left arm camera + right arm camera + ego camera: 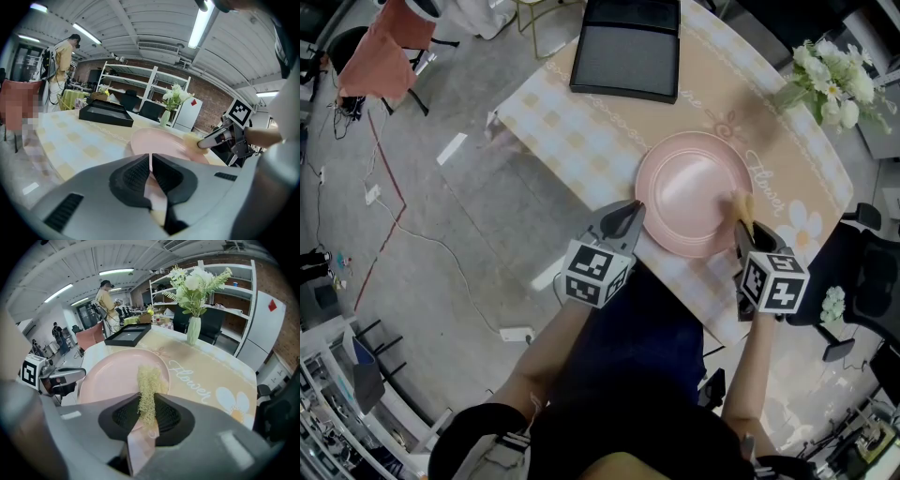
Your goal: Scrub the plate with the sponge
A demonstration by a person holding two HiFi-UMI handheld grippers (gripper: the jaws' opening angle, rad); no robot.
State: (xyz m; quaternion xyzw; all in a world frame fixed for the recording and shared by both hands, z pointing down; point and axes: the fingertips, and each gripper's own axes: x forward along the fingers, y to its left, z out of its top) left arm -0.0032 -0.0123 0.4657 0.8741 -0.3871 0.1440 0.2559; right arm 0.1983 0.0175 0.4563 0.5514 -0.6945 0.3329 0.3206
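One plate (684, 187), one sponge (742, 206), one black tray (626, 47), one vase of flowers (193, 331).

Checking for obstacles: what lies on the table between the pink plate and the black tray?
Nothing, only bare tablecloth; the head view shows it.

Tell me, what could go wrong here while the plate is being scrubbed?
1. The plate sits close to the near edge of the table, and the left gripper grips it only at its rim. A hard push might tip it or slide it off.
2. The right gripper pinches the sponge by one end, so it could perhaps pull loose.
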